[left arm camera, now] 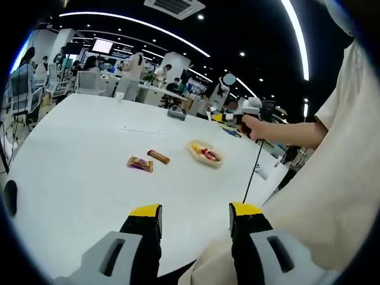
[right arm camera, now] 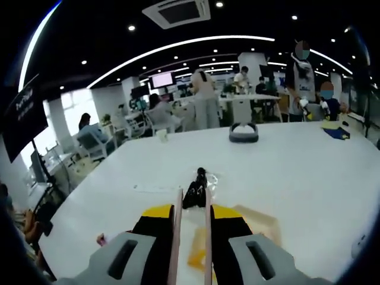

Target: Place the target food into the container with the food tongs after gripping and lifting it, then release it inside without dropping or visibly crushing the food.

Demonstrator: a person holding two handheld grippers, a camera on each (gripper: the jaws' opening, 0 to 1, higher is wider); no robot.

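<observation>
The white table is lying mostly bare along its near edge and left side. Two wrapped snack bars and a shallow container are sitting toward the middle, apart from each other, with open surface running between them. At the far edge a grey headset-like object and a paper cup are standing. A cable is hanging across the right edge, beside the person's sleeve

No text can be read: the dark hanging sign at the left of the right gripper view bears pale lettering too blurred to decipher.
</observation>
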